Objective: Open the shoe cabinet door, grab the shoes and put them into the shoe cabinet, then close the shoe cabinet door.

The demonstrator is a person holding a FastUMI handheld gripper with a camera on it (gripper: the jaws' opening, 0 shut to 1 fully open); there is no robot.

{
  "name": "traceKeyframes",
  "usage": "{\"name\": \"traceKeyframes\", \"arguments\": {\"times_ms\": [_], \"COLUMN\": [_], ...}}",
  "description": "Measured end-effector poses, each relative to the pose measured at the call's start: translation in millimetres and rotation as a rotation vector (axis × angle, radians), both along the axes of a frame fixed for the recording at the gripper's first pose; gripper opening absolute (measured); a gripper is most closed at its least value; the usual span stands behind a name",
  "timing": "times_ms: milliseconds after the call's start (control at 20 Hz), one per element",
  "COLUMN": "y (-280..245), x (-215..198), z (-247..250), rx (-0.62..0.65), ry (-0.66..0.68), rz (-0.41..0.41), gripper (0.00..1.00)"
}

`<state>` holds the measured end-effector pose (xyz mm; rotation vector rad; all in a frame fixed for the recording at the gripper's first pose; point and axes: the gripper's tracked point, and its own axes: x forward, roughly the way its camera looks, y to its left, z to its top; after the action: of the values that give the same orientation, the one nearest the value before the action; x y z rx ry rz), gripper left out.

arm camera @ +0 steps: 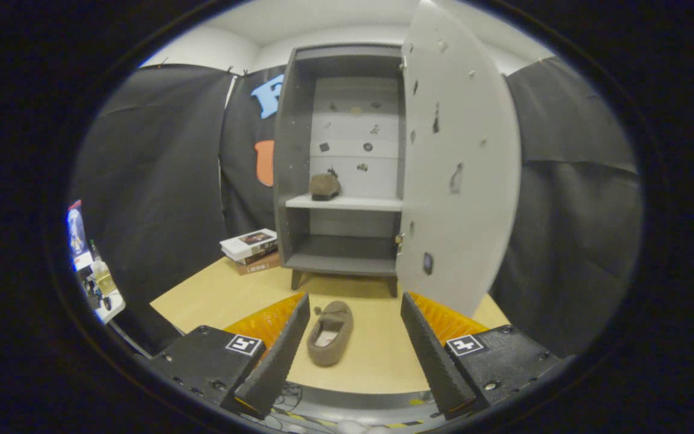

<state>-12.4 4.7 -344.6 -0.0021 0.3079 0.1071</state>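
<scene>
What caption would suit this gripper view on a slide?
Open gripper over a shoe on the table; another shoe sits shelved in the cabinet, door open.

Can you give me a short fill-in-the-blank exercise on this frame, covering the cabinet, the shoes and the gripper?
1. The shoe cabinet door stands ____.
2. One brown shoe already sits on the cabinet's ____ shelf.
3. The second shoe lies on the table, ____ the fingers of the gripper.
4. The gripper's fingers are ____, touching nothing.

Missing words: open; middle; between; open
</scene>
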Motion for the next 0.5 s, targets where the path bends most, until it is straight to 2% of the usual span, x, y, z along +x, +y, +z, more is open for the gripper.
{"name": "traceKeyframes", "arguments": {"times_ms": [250, 500], "y": [61, 72], "x": [75, 122], "z": [-117, -191], "rx": [-0.047, -0.012], "ry": [0.168, 0.347], "rz": [0.005, -0.053], "gripper": [0.97, 1.0]}}
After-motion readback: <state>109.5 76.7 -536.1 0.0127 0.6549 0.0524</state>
